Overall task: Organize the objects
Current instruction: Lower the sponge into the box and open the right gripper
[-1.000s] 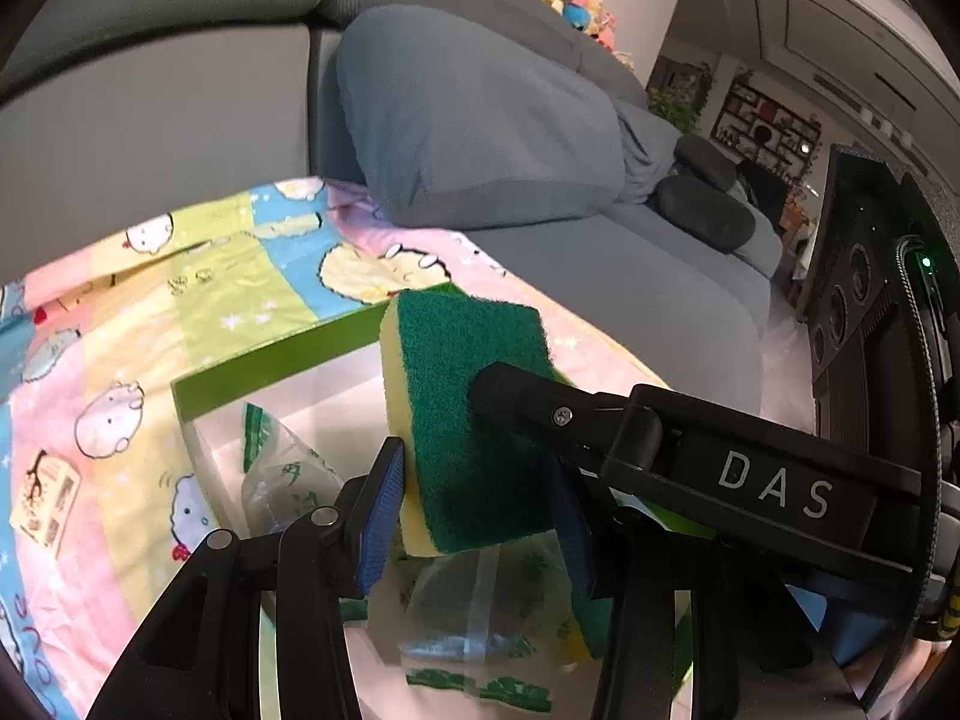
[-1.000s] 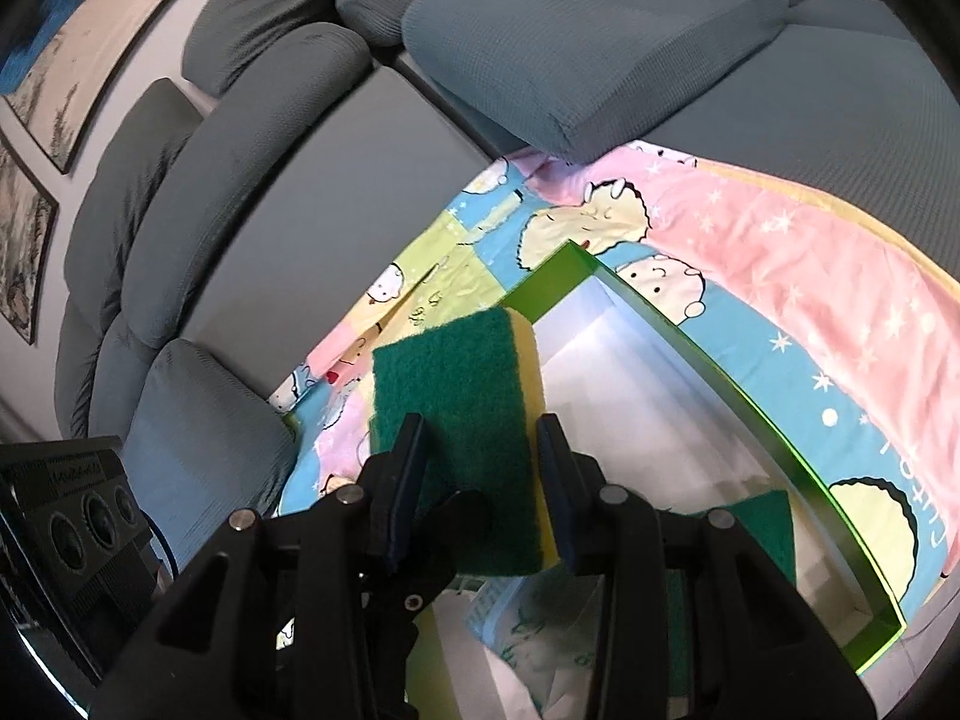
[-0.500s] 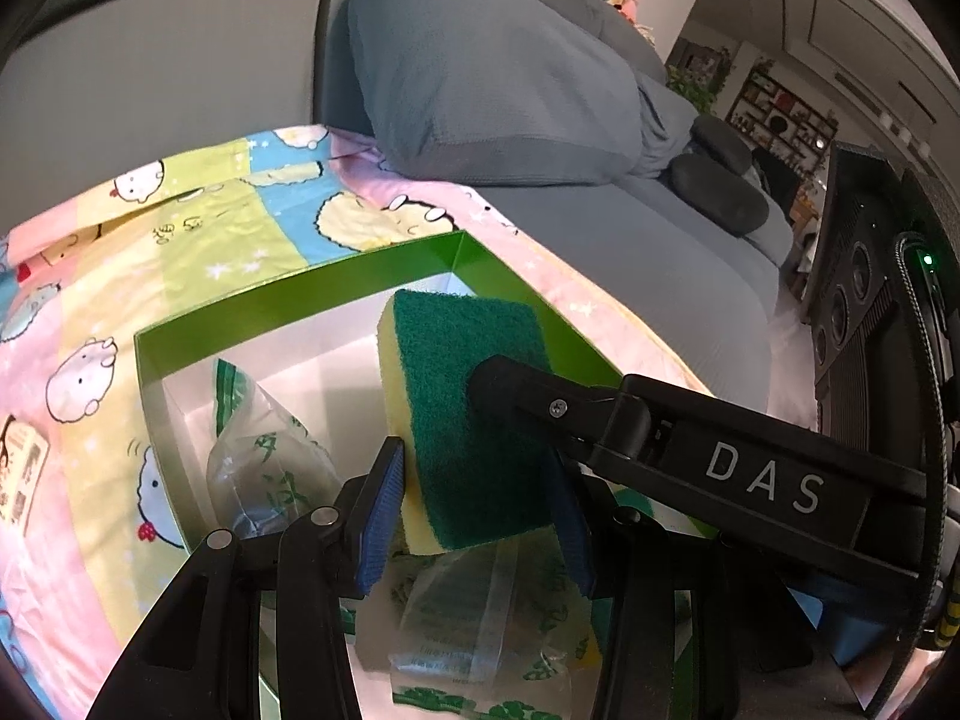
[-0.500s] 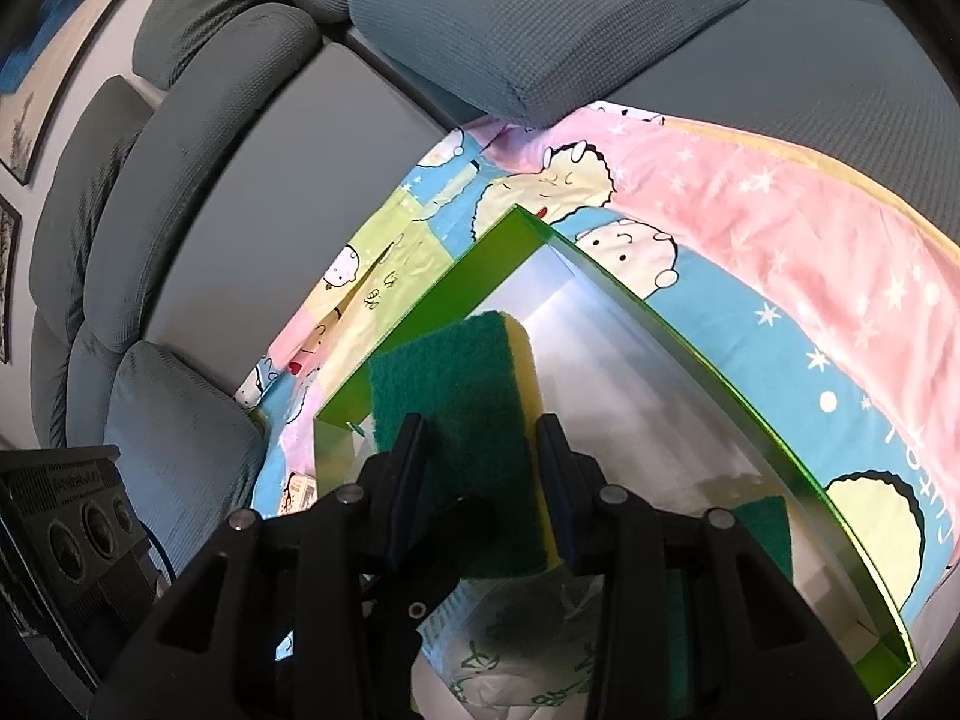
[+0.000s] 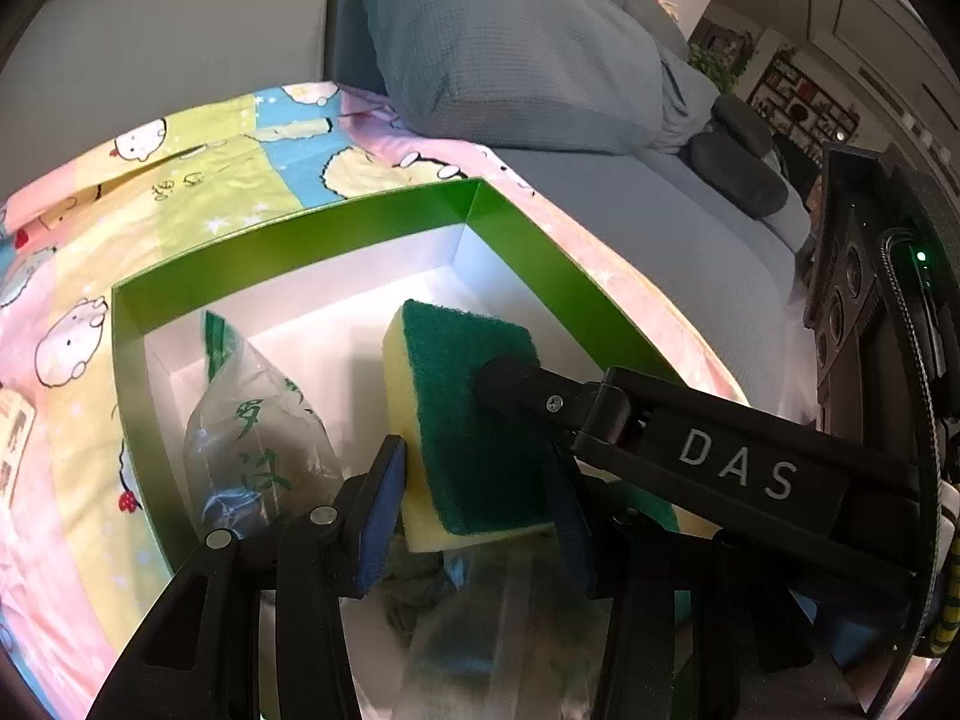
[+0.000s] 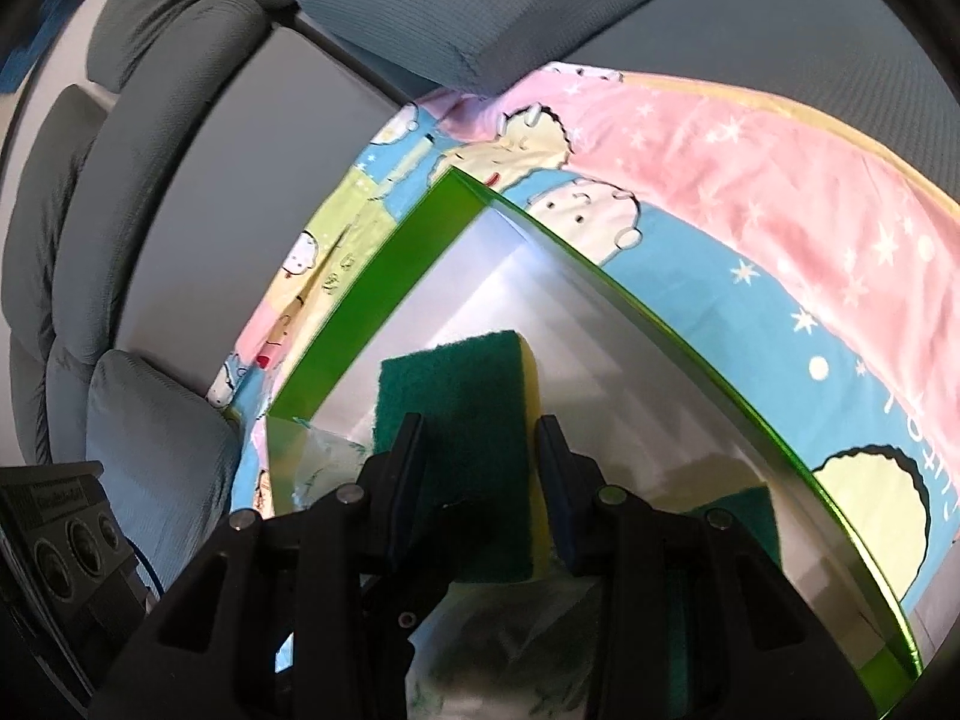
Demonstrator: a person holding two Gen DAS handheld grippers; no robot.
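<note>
Sponge [image 5: 468, 420] | clamped btwn both grippers: left [image 5: 474, 516], right [image 6: 480, 480] | over green box [image 5: 288, 246]

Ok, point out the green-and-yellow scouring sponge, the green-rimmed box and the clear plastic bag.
green-and-yellow scouring sponge [image 5: 465, 402]: left wrist view, green face.
green-rimmed box [image 5: 300, 243]: left wrist view, far wall.
clear plastic bag [image 5: 258, 438]: left wrist view, printed middle.

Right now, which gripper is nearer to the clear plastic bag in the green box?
Left: the left gripper is right beside the bag; the right gripper is beyond the sponge.
</note>
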